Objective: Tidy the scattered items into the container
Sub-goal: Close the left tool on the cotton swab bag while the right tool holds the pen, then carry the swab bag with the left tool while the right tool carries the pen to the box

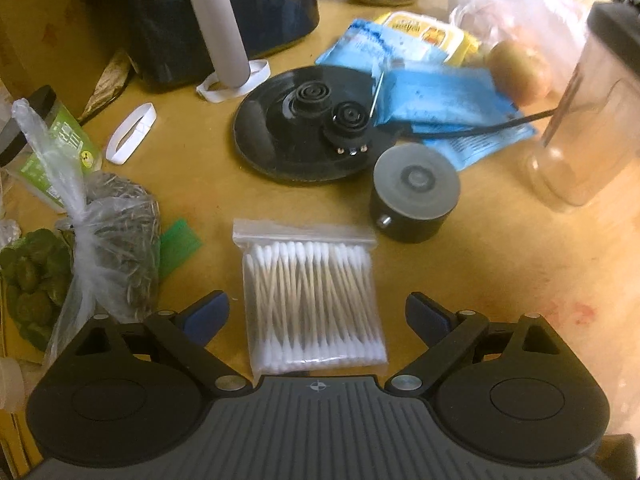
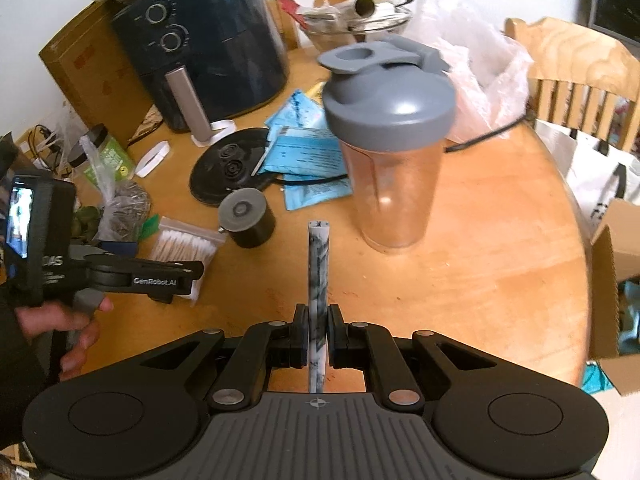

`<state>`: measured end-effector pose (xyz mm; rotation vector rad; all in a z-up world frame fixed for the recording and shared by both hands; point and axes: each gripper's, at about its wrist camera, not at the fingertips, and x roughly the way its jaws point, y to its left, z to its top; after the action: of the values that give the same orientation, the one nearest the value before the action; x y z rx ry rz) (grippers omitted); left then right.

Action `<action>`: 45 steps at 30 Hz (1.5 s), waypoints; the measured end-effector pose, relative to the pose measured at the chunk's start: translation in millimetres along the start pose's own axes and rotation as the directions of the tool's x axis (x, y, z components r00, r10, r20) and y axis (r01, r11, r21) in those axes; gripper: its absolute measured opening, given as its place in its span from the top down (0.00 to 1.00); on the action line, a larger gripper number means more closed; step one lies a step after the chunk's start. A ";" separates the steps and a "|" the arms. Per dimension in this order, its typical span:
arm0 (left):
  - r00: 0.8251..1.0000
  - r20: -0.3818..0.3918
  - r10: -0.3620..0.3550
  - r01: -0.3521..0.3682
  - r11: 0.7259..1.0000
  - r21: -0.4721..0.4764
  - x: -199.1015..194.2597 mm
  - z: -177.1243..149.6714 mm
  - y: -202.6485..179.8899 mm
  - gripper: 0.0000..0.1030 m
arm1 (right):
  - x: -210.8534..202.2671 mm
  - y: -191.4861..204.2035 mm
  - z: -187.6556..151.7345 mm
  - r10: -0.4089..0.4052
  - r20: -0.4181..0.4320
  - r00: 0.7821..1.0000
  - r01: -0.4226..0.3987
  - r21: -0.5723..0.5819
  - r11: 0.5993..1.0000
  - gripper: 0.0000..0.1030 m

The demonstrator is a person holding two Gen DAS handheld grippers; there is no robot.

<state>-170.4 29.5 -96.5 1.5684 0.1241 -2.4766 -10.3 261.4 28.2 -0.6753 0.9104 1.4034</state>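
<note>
My right jaws (image 2: pixel 318 334) are clenched on a marbled grey-and-white stick (image 2: pixel 318 276), which points straight ahead over the desk (image 2: pixel 480 264). Just beyond its far tip, slightly right, stands the shaker bottle (image 2: pixel 390 152) with its grey lid on and the spout cap flipped up. My left jaws (image 1: pixel 318 314) are spread wide and grasp nothing; the bag of cotton swabs (image 1: pixel 314 298) lies flat on the desk between their tips, touching neither. Just past the bag, to the right, sits a small black canister (image 1: pixel 414 194) with a grey top. Farther off lie a black kettle base (image 1: pixel 304 124) and blue packets (image 1: pixel 436 100), with the dark air fryer (image 2: pixel 204 40) at the far left.
</note>
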 end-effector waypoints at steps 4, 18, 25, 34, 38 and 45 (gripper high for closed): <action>1.000 -0.009 0.013 -0.013 1.000 -0.001 6.7 2.1 -2.1 0.12 | -4.0 -7.2 -5.4 -0.018 -0.002 1.000 0.018 0.026 1.000 0.89; 1.000 0.027 0.008 -0.008 1.000 0.008 -0.2 7.1 -1.9 0.43 | -13.1 -18.2 -18.3 -0.044 0.001 0.999 0.044 0.068 0.997 0.89; 0.994 0.103 -0.027 0.032 0.998 -0.049 -30.4 -2.7 12.2 0.44 | -13.2 -13.1 -16.1 -0.023 0.009 1.000 0.023 0.046 0.999 0.89; 0.985 0.162 -0.060 0.079 0.990 -0.113 -64.9 -13.9 25.8 0.44 | -9.0 -1.1 -9.6 0.017 0.008 1.000 -0.017 -0.009 1.000 0.89; 0.980 0.185 -0.074 0.100 0.985 -0.139 -83.8 -19.7 30.6 0.44 | -10.9 3.3 -6.1 0.035 0.012 0.999 -0.035 -0.035 0.999 0.89; 0.971 0.225 -0.080 0.121 0.978 -0.172 -118.2 -27.9 38.4 0.44 | -13.6 8.9 -2.8 0.062 0.005 0.998 -0.061 -0.077 0.995 0.89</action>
<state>-88.5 12.5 -0.4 1.2390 0.3958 -2.6080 -18.7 252.7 39.4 -0.7052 0.8812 1.5009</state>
